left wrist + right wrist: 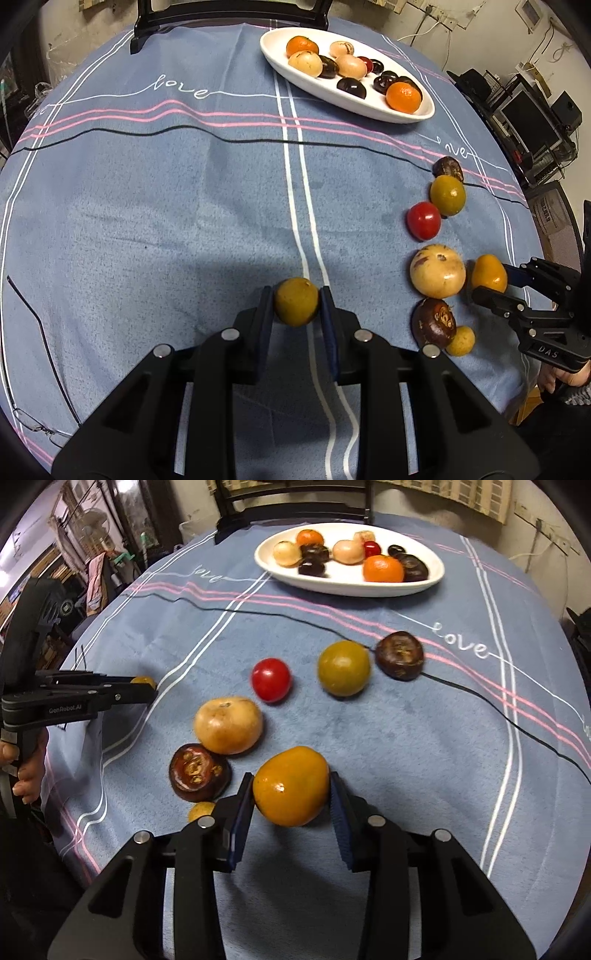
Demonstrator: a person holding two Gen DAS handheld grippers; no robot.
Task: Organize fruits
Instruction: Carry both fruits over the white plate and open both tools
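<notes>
Gathering roughly half done: about ten fruits lay in white dish [354, 587] at twelve o'clock, six loose toward three; left gripper [296, 301] clamped olive-yellow fruit [295, 306], right gripper [291, 794] pinched orange-yellow fruit [291, 784]

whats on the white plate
On the plate: two oranges, pale round fruits, a red one and several dark ones. Anything behind them is hidden.
</notes>
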